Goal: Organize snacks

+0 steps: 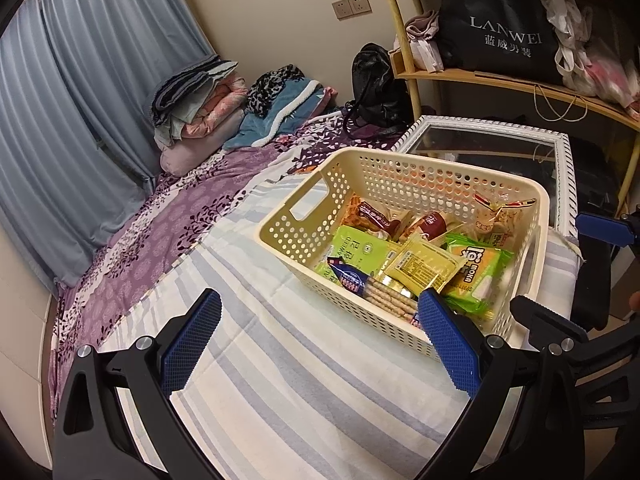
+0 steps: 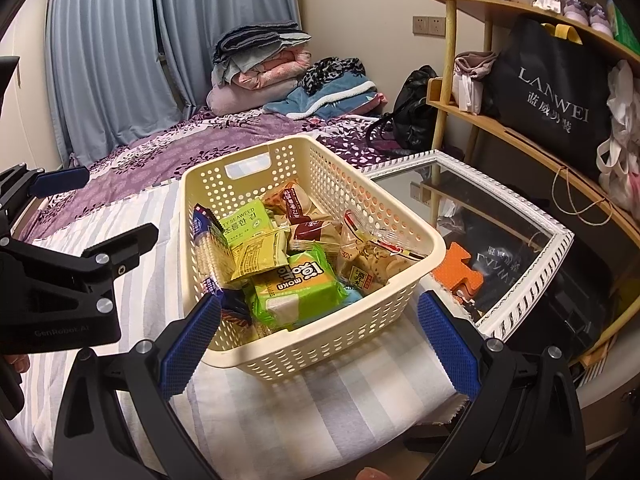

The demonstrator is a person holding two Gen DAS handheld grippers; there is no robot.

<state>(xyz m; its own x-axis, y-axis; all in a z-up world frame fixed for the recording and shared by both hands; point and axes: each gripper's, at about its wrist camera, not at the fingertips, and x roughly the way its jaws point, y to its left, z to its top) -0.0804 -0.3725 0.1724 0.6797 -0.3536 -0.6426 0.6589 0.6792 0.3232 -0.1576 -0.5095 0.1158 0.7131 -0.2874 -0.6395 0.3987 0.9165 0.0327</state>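
Note:
A cream perforated basket (image 1: 308, 236) (image 2: 392, 216) stands on a striped cloth and holds several snack packs: a green seaweed pack (image 1: 356, 250) (image 2: 244, 220), a green wafer pack (image 1: 478, 266) (image 2: 300, 284), a yellow pack (image 1: 424, 266) (image 2: 256, 256), a biscuit roll (image 1: 384, 294) and red-brown pastry packs (image 2: 304, 216). My left gripper (image 1: 320, 340) hangs open in front of the basket's near side, nothing between its blue pads. My right gripper (image 2: 320, 340) is open too, with the basket's near corner in the gap between its fingers.
The striped cloth (image 1: 260, 400) (image 2: 320, 392) covers a bed with a purple floral sheet (image 1: 160, 232). A white-framed mirror (image 1: 500, 140) (image 2: 520, 280) lies right of the basket. Wooden shelves with bags (image 1: 500, 32) (image 2: 552, 92) stand at right. Folded bedding (image 1: 208, 104) sits by the curtains.

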